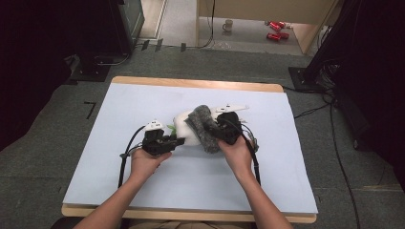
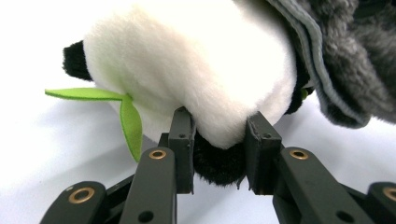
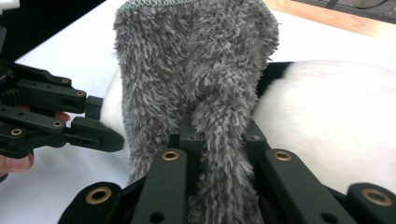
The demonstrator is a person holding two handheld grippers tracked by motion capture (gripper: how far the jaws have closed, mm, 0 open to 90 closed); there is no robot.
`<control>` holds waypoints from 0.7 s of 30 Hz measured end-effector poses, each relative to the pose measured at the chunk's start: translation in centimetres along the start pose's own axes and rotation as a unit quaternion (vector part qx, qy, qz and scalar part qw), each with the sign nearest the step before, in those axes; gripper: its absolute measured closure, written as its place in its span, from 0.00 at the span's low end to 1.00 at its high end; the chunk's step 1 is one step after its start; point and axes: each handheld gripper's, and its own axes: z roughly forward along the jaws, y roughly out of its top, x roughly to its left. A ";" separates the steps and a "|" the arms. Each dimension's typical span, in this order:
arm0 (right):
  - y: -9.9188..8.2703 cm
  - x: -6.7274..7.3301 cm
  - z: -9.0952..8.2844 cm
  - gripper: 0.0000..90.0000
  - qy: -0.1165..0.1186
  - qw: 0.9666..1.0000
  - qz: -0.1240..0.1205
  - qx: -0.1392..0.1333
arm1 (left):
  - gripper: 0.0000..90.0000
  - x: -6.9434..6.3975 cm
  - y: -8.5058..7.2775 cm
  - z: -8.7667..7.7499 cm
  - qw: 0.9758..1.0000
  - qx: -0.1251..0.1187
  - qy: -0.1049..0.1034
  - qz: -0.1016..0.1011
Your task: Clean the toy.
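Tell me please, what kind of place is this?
Probably a lab or workshop room set up for recording: a wooden table under a pale blue sheet, grey carpet floor with black cables, and dark equipment stands at the edges.

Grey carpet floor; wooden table, white cover; cables; mug.

text: none legible | labels: none (floor marks by table are unreadable)

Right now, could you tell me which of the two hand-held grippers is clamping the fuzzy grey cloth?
The right hand-held gripper: its jaws pinch the fuzzy grey cloth, whereas the left hand-held gripper grips the white plush toy.
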 end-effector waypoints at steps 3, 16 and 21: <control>0.1 -0.5 -0.6 0.86 -0.007 1.000 0.005 -0.007 | 0.76 0.4 0.1 0.0 1.000 0.003 -0.005 -0.004; -0.4 -4.4 -4.1 0.86 -0.053 0.996 0.054 -0.040 | 0.76 1.0 0.4 0.3 1.000 0.011 -0.013 -0.008; -1.9 -6.7 -4.2 0.85 -0.039 0.994 0.086 -0.046 | 0.76 0.8 0.6 0.5 1.000 0.019 -0.016 0.003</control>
